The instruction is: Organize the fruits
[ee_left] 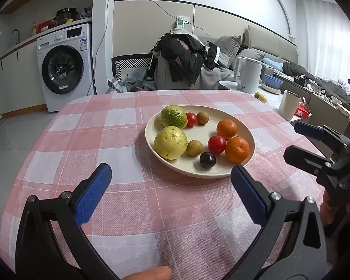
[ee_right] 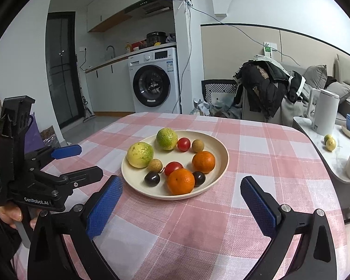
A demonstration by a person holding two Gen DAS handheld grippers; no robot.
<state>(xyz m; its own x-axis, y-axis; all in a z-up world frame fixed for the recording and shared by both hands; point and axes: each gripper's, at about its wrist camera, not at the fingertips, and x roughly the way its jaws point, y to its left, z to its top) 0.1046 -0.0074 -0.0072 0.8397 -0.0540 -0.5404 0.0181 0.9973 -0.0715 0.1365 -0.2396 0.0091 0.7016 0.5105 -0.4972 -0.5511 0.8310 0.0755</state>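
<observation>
The fruits (ee_right: 172, 161) lay together on a cream plate (ee_right: 218, 170) just ahead of both grippers. The left gripper (ee_left: 171, 194) and right gripper (ee_right: 182, 205) hung over the pink checked tablecloth (ee_right: 256, 144), fingers spread wide, holding nothing.

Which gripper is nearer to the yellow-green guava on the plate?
Left. The left gripper hangs open just short of the yellow-green guava; the right gripper is across the plate, beyond the oranges.

Fruits (ee_right: 180, 181) in plate (ee_right: 222, 150) on table (ee_right: 256, 144); kettle (ee_right: 324, 114) behind-right, washer (ee_right: 155, 80) behind-left.
</observation>
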